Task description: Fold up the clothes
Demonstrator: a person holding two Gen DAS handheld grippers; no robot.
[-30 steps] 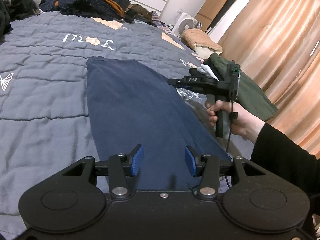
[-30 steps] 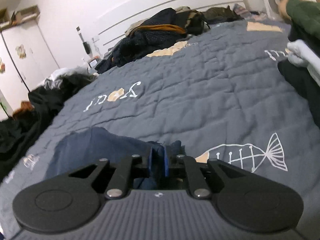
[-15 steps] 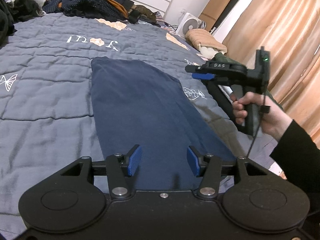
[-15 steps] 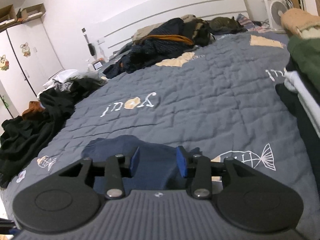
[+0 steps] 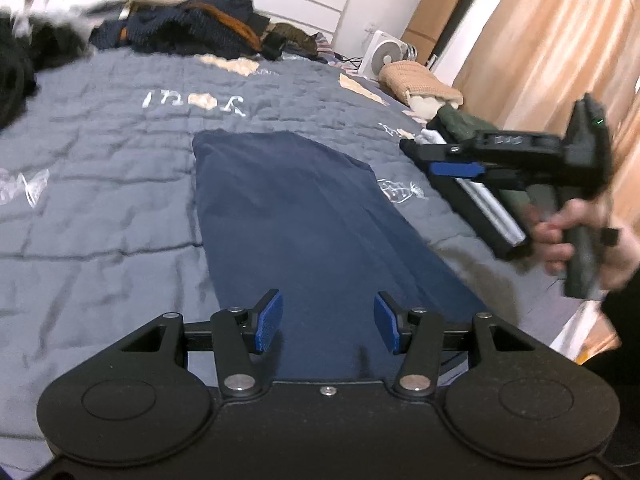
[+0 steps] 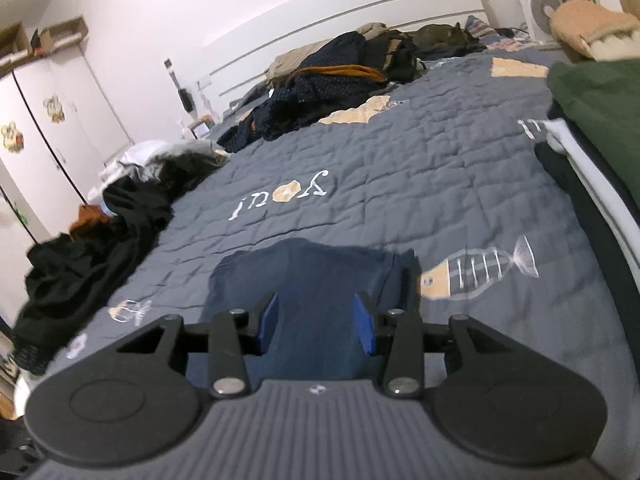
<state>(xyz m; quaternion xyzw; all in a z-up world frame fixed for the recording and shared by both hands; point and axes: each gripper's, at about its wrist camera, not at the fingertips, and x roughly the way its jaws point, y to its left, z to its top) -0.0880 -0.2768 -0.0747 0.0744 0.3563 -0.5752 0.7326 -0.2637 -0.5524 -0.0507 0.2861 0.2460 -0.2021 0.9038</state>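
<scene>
A navy blue garment point(image 5: 304, 224) lies flat in a long folded strip on the grey quilted bed point(image 5: 100, 184); it also shows in the right wrist view point(image 6: 316, 280). My left gripper point(image 5: 328, 322) is open and empty above the garment's near end. My right gripper point(image 6: 316, 322) is open and empty above the garment's far right part. In the left wrist view the right gripper point(image 5: 460, 164) is held in the air to the right of the garment, with a hand on its handle.
A stack of folded clothes, dark green on top point(image 6: 600, 92), lies at the bed's right edge. A pile of dark clothes point(image 6: 328, 80) sits by the headboard, black clothes point(image 6: 92, 248) on the left. A white fan point(image 5: 384, 54) and peach curtains point(image 5: 560, 40) stand at the right.
My right gripper opened, let go of the navy garment's edge, and rose up and to the right. The garment's right side now lies flat. The left gripper stayed open.
</scene>
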